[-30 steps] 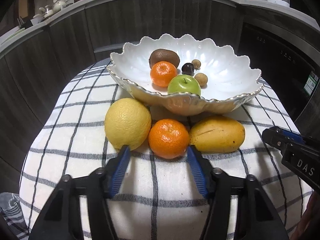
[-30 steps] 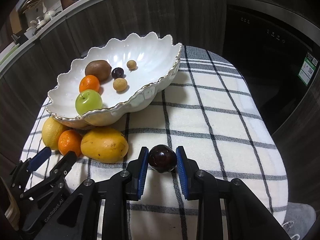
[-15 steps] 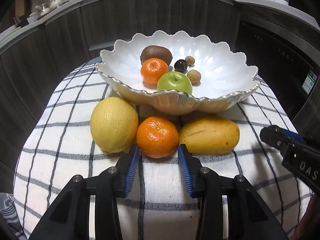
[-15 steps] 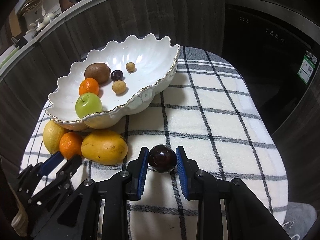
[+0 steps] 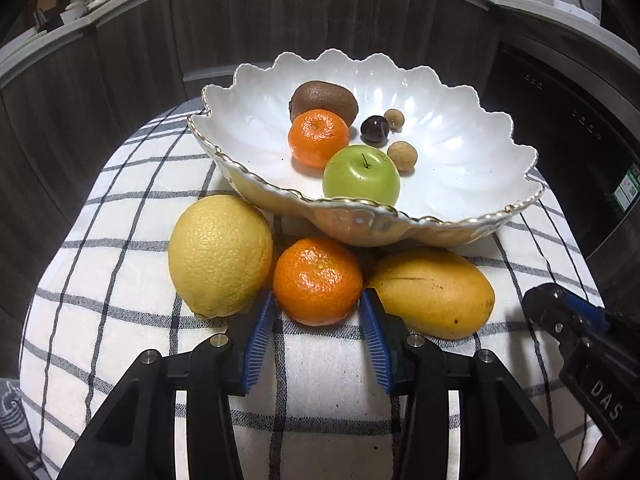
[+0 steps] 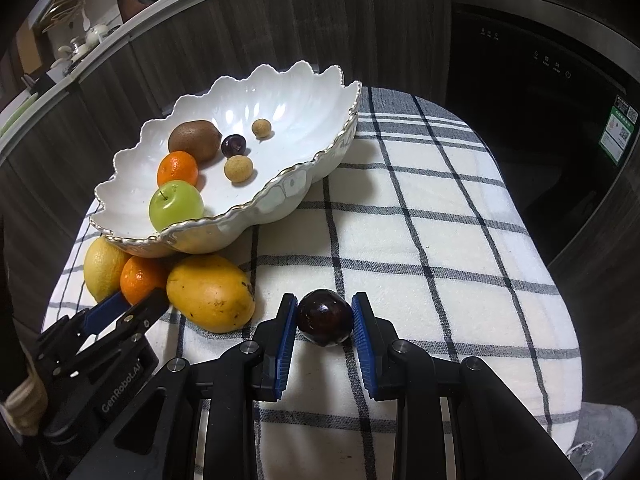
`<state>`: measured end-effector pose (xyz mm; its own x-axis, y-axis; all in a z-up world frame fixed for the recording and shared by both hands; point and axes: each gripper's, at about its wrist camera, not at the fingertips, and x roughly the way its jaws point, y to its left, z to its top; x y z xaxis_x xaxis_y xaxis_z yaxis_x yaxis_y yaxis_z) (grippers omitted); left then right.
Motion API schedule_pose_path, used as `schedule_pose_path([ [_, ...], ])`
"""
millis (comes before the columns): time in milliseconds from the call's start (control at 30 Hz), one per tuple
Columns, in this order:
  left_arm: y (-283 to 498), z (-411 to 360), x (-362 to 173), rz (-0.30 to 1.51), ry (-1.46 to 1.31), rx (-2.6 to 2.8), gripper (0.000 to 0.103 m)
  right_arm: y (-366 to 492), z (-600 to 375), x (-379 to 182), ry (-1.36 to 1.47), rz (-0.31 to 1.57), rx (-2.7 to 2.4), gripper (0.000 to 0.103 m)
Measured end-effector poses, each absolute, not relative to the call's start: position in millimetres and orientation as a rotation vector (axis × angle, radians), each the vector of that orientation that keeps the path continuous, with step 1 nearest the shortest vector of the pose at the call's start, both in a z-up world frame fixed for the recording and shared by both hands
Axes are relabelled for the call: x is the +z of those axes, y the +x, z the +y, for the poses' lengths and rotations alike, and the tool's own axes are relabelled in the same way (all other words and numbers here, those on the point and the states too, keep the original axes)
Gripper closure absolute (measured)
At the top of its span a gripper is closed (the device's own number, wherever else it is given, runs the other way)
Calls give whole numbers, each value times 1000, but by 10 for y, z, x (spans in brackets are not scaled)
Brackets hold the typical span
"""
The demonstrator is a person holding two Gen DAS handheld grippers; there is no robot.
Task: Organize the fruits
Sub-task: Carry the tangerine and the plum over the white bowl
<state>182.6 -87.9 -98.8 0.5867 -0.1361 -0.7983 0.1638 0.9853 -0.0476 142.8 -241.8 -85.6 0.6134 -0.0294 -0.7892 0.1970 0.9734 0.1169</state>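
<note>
A white scalloped bowl [image 5: 460, 160] [image 6: 304, 120] holds a kiwi, a tangerine, a green apple [image 5: 361, 180], a dark plum and two small brown fruits. On the checked cloth in front of it lie a yellow citrus [image 5: 220, 254], a tangerine [image 5: 318, 282] [image 6: 140, 276] and a mango [image 5: 434, 292] [image 6: 210, 298]. My left gripper [image 5: 316, 310] has its blue pads on both sides of the loose tangerine, touching it. My right gripper [image 6: 324, 316] is shut on a dark plum [image 6: 325, 317] just above the cloth, right of the mango.
The checked cloth [image 6: 440, 240] covers a small rounded table with dark drop-offs all round. Dark cabinets and a black appliance [image 6: 540, 92] stand behind. The right gripper's body shows at the right edge of the left wrist view [image 5: 580, 340].
My left gripper moved forward and narrowed from wide open until its pads sit against the loose tangerine. My right gripper kept hold of the dark plum and barely moved.
</note>
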Motion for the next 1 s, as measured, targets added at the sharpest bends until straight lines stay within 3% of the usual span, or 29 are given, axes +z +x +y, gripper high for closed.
schedule_pose_path([
  [1000,1665,-856,-811,885,78,-181,59,1323,-2362,-716,187,866,-126,74],
])
